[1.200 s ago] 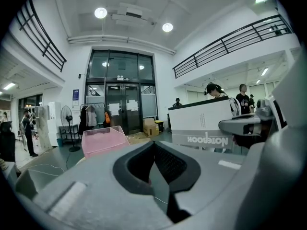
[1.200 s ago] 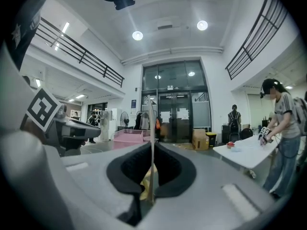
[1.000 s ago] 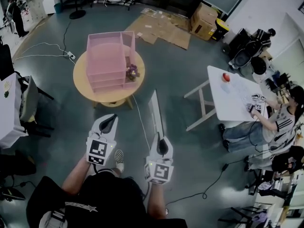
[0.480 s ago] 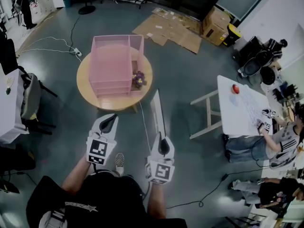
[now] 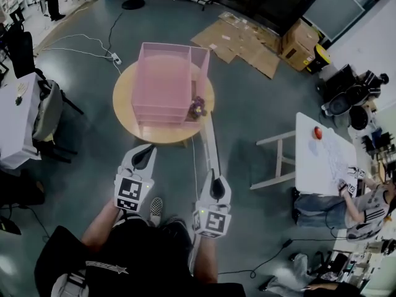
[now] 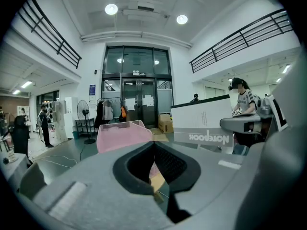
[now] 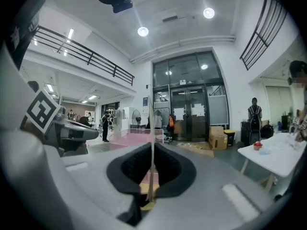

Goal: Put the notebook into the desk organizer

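Note:
The pink desk organizer (image 5: 167,82) stands on a round wooden table (image 5: 127,113) ahead of me; it also shows in the left gripper view (image 6: 122,135). My right gripper (image 5: 215,179) is shut on the white notebook (image 5: 209,144), held upright and edge-on, its far end near the table's rim. In the right gripper view the notebook (image 7: 152,128) is a thin vertical line between the pads. From the left gripper view its cover (image 6: 201,121) faces me. My left gripper (image 5: 148,148) is shut with nothing in it, left of the notebook and short of the table.
A small bunch of flowers (image 5: 198,108) sits on the table beside the organizer. A white folding table (image 5: 325,156) with a person (image 5: 365,206) seated at it stands to the right. Flattened cardboard (image 5: 241,39) lies beyond; a chair (image 5: 46,113) and cables are at left.
The table and organizer have come nearer to both grippers and shifted right in the head view. The right gripper keeps its hold on the notebook; the left stays shut.

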{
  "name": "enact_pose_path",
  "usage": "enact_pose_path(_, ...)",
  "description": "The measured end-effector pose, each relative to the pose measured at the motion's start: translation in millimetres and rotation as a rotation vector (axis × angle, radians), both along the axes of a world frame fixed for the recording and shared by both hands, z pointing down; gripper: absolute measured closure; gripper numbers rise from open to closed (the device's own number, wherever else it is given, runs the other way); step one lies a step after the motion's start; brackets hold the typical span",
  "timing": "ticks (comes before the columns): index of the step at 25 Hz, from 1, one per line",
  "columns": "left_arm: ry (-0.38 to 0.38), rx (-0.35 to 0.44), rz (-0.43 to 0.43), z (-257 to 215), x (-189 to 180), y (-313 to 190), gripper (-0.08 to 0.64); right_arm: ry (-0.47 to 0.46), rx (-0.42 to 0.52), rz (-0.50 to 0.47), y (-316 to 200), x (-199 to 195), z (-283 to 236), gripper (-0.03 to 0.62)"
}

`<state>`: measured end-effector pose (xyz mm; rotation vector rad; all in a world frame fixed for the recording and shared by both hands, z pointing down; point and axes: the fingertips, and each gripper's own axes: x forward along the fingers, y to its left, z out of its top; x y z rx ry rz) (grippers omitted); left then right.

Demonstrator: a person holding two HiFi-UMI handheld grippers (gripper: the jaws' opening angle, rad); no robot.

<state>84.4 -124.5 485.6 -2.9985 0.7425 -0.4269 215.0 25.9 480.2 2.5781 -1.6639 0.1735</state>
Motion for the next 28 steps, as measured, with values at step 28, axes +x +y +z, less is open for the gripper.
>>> enact_pose_path(28,0.01,-0.005,-0.311,-1.9,-7.4,-86.1,0.549,0.184,0.024,-0.244,-141.8,50.0,-35.6,0.578)
